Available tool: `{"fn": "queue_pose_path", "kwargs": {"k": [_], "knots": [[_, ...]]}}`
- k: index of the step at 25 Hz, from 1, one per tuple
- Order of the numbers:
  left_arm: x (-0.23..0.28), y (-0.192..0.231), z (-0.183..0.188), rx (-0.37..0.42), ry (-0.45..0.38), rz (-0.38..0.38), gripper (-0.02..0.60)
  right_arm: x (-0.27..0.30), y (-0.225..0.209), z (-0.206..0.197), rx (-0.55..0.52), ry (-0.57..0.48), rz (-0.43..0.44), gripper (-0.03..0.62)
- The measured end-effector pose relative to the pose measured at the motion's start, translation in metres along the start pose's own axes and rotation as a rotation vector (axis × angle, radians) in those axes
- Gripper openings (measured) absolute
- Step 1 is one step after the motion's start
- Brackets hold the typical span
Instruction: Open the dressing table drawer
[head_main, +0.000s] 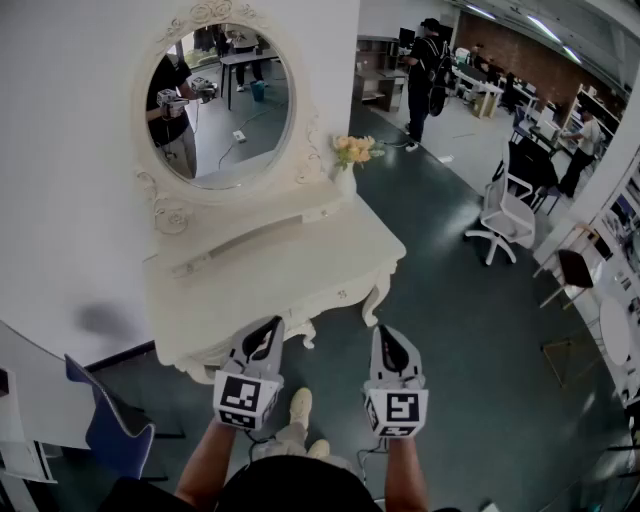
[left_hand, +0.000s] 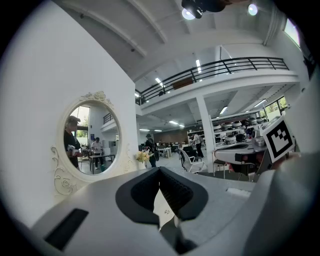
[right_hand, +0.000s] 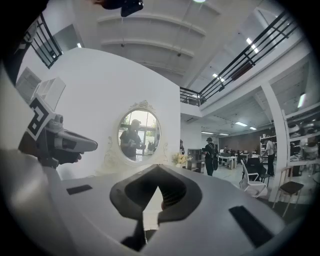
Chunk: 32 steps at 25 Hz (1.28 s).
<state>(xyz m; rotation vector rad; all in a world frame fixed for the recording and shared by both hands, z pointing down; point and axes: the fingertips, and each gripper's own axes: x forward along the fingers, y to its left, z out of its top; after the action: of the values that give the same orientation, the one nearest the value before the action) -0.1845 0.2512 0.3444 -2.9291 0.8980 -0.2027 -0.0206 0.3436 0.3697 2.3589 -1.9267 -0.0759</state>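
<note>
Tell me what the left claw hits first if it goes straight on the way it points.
Most likely the dressing table's drawer front: its small knob shows right behind the shut left claw, and nothing stands between them. Depth is hard to judge.

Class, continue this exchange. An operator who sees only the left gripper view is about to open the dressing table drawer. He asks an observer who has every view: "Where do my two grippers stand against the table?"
Observer: In the head view, the left gripper is close to the dressing table's front edge. The right gripper hangs over the floor, past the front leg.
Operator: Is the right one open?
Observer: No. The right gripper view shows its jaws shut with nothing between them.
Operator: Is anything pulled out yet?
Observer: No. The table's front lies flush, and neither gripper is on its small knob.
</note>
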Motion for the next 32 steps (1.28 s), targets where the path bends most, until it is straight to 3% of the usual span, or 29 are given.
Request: {"fn": "queue_pose_path", "kwargs": {"k": [13,32], "knots": [[0.043,0.013,-0.007,-0.014,0.018,-0.016,0.003,0.035,-0.012,-0.007,-0.004,0.039,-0.013,-0.001],[0.189,0.085,-0.008,-0.021,0.029,-0.085,0.003,0.181,-0.044,-0.019,0.016,0.111,-0.055,-0.002]]}}
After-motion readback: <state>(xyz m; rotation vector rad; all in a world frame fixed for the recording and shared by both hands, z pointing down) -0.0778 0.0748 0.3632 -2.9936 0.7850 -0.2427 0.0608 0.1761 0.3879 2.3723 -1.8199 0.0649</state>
